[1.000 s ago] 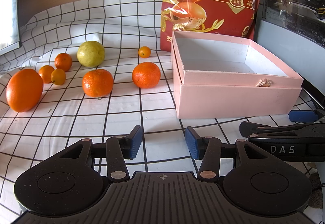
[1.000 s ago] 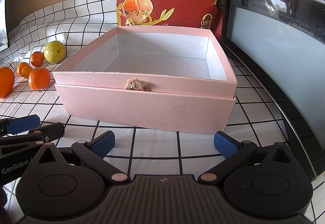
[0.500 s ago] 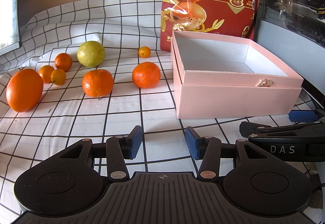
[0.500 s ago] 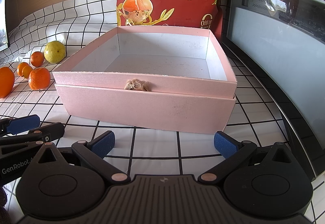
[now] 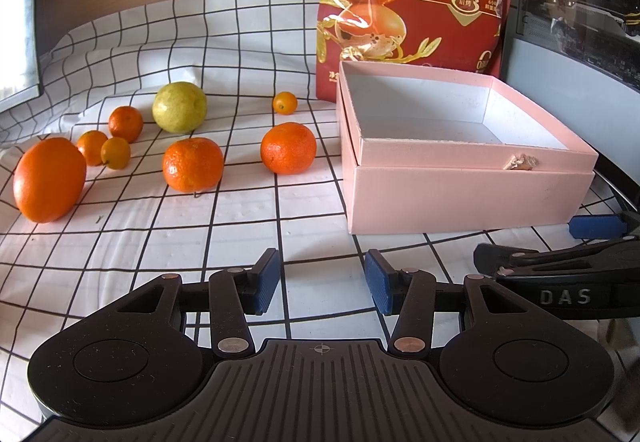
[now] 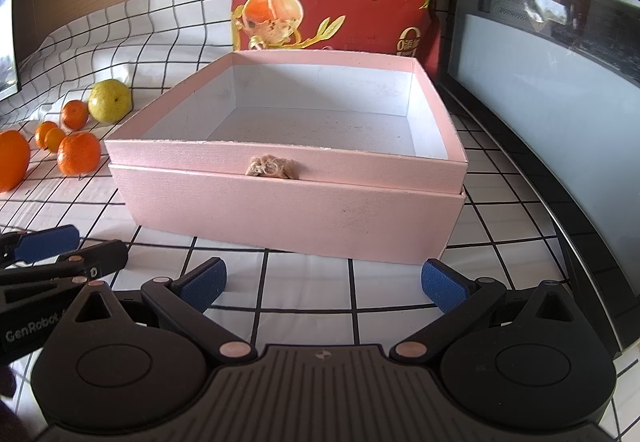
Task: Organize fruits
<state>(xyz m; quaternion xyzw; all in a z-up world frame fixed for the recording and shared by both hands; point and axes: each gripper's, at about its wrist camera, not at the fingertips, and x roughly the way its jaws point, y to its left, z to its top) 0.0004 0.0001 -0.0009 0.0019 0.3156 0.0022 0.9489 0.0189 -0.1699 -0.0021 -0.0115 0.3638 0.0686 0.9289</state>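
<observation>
Spread over the table: a white cloth with a black grid [image 5: 224, 226], rising in folds at the back. Standing upright behind the rest: a tall red snack bag [image 5: 408, 1] printed with orange eggs. Just in front of it, open and with nothing inside: a pink box [image 6: 288, 201] with a white interior, seated in its own lid, a small brownish tuft [image 6: 273, 166] on the near wall. Off to the box's left, loose on the cloth: a large orange [image 5: 49, 179] nearest the edge; a yellow-green pear-like fruit [image 5: 179, 112] farther back; two mandarins [image 5: 193, 164] [image 5: 288, 148] side by side in the middle; a smaller mandarin [image 5: 125, 123]; three kumquat-sized fruits [image 5: 91, 147] [image 5: 115, 153] [image 5: 285, 103], two touching, one alone near the bag. Low over bare cloth before the fruit: left gripper [image 5: 320, 280], jaws parted about halfway, nothing between the blue pads. Facing the box's near wall: right gripper [image 6: 323, 284], jaws spread wide, likewise gripping nothing.
</observation>
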